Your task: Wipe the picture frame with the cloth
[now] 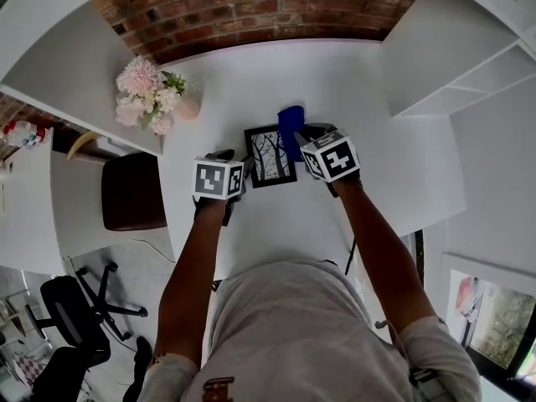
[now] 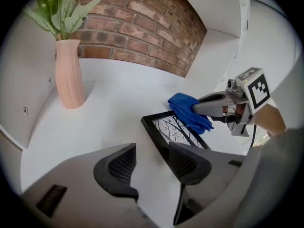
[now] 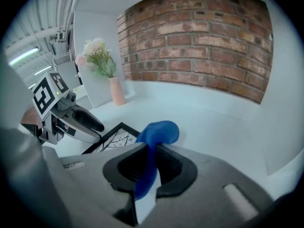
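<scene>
A black picture frame with a bare-tree print lies flat on the white table. My left gripper stands at its left edge, jaws open. In the left gripper view bare table shows between the fingers, and the frame runs under the right finger. My right gripper is shut on a blue cloth and holds it over the frame's far right corner. In the right gripper view the cloth bulges out past the shut gripper, with the frame to its left.
A pink vase of flowers stands at the table's far left by the brick wall. White shelving flanks the right side. A brown stool and a black office chair are on the floor to the left.
</scene>
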A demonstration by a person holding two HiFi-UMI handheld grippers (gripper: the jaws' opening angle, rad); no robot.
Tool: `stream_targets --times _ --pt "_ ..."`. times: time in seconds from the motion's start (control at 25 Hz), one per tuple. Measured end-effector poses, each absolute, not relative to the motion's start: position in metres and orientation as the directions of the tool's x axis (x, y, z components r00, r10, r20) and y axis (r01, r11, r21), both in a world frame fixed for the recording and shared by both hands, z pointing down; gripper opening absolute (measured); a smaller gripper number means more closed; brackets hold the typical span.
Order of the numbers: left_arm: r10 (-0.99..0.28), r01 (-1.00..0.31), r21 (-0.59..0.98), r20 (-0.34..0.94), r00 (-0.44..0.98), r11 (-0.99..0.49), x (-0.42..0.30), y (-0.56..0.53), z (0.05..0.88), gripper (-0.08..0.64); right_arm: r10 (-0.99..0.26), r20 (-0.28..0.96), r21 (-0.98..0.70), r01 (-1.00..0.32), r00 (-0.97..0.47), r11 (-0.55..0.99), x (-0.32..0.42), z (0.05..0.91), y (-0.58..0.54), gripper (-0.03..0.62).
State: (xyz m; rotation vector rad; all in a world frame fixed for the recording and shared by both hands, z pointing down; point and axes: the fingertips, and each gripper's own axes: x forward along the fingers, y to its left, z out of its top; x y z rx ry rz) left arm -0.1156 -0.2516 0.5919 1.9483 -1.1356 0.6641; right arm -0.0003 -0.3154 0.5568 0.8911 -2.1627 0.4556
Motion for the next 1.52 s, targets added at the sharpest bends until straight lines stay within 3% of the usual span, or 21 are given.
stream_targets --times 0.32,0.56,0.84,1.2,1.52 --pt "-0.487 -0.879 0.369 0.734 0.474 -0.301 -0.116 -0.251 0.592 0.209 -0.476 0.669 -0.1 -0.704 -0.571 0.703 -0.014 0.511 -0.292 0.046" --pt "-0.488 -0.879 0.37 0.732 0.476 -0.302 -0.116 -0.251 0.592 0.21 -0.409 0.599 -0.285 -0.661 -0.688 0.695 -0.059 0.495 -0.268 0.046" --pt "-0.489 -0.878 0.369 0.731 0.476 -0.303 -0.115 -0.251 0.591 0.209 -0.334 0.663 -0.358 -0.676 -0.67 0.644 -0.084 0.539 -0.255 0.046" --pt "-0.494 -0.88 0.368 0.729 0.473 -0.3 -0.116 -0.251 0.591 0.209 -0.382 0.761 -0.171 -0.73 -0.524 0.661 -0.053 0.565 -0.263 0.048" --pt "-0.496 -0.881 0.365 0.729 0.471 -0.3 -0.117 -0.251 0.592 0.209 -0.423 0.771 -0.125 -0.763 -0.477 0.634 -0.006 0.56 -0.266 0.048"
